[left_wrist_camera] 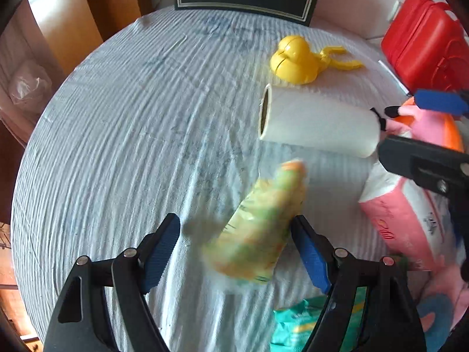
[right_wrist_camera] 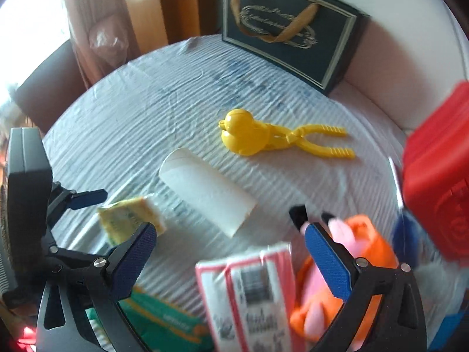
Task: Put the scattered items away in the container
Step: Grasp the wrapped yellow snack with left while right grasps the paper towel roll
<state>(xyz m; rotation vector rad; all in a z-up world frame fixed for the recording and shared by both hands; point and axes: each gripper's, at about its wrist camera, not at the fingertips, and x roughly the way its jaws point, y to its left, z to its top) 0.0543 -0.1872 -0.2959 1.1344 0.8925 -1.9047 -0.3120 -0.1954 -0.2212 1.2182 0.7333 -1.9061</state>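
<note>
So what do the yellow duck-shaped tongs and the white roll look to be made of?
Yellow duck-shaped tongs: likely hard moulded plastic, with a glossy highlight on the dome, a mould seam and ribbed handles. White roll: probably paper towel, matte and soft-looking, wound around a brown core that looks like cardboard, seen at its open end.

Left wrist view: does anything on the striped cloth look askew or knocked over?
The white paper towel roll lies on its side, cardboard core facing out, beside the yellow plastic duck-shaped tongs. A green-and-yellow packet lies slantwise between the open left claw's pads. Nothing looks spilled or damaged.
</note>
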